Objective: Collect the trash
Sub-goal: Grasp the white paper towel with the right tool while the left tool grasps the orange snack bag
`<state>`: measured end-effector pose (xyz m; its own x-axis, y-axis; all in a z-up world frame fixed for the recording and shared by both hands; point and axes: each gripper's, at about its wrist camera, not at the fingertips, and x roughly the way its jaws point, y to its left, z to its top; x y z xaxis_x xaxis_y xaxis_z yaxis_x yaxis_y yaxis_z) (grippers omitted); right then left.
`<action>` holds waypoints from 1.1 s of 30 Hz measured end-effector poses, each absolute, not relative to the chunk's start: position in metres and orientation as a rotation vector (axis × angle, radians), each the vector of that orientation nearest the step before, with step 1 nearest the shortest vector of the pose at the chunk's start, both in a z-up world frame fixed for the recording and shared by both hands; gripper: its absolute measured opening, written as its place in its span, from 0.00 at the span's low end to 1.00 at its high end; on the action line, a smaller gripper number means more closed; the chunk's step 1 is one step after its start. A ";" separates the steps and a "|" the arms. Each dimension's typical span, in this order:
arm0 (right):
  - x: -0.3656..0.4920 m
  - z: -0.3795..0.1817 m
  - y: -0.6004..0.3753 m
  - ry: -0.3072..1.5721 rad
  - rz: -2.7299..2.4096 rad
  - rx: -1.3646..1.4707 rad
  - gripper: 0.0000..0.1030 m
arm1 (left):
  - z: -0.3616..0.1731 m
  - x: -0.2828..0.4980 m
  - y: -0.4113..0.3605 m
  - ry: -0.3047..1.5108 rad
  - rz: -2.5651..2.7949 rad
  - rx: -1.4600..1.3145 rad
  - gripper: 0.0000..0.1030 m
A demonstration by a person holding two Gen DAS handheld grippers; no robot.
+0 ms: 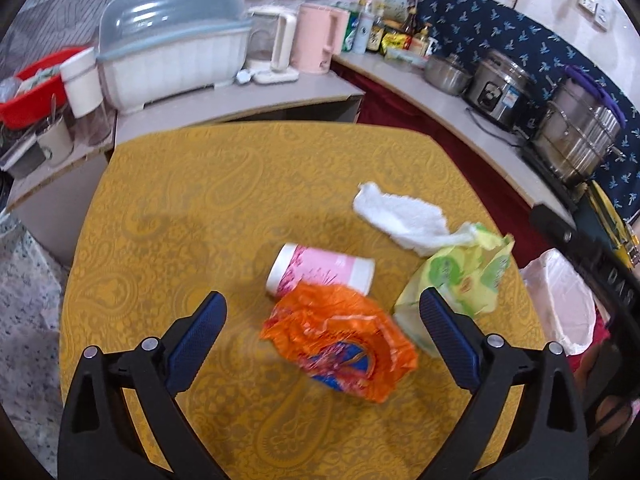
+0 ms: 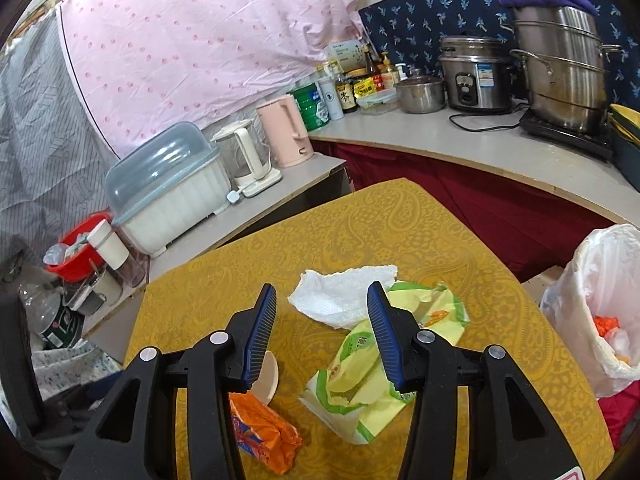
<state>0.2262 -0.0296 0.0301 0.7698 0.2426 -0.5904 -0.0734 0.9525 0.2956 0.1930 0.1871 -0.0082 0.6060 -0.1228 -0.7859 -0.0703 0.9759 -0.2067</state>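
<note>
A brown-labelled bottle (image 2: 347,98) on the counter bears the character 茶; other labels are unreadable.

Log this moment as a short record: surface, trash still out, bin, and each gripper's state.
surface: table with yellow patterned cloth
trash on table: orange wrapper; pink paper cup on its side; green-yellow packet; white paper towel
bin: white-lined trash bin beside the table, some trash already inside
left gripper: open, empty, orange wrapper in front between its fingers
right gripper: open, empty, over the green-yellow packet and paper towel
</note>
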 end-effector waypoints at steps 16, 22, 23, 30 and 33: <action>0.306 -0.033 0.013 0.851 0.215 0.106 0.45 | -0.090 0.213 0.185 1.114 -0.055 -0.274 0.90; 0.327 -0.064 0.012 0.944 0.214 0.099 0.45 | -0.106 0.221 0.184 1.148 -0.075 -0.278 0.83; 0.330 -0.070 0.011 0.961 0.208 0.099 0.45 | -0.108 0.222 0.182 1.153 -0.083 -0.274 0.80; 0.339 -0.094 0.010 1.033 0.197 0.085 0.44 | -0.106 0.224 0.171 1.144 -0.134 -0.232 0.56; 0.338 -0.102 0.011 1.043 0.192 0.072 0.40 | -0.107 0.225 0.169 1.142 -0.143 -0.226 0.51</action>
<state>0.3379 0.0107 -0.1024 0.4890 0.1924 -0.8508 -0.1239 0.9808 0.1506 0.2247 0.1694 -0.1067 0.4106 -0.2274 -0.8830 -0.0023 0.9682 -0.2504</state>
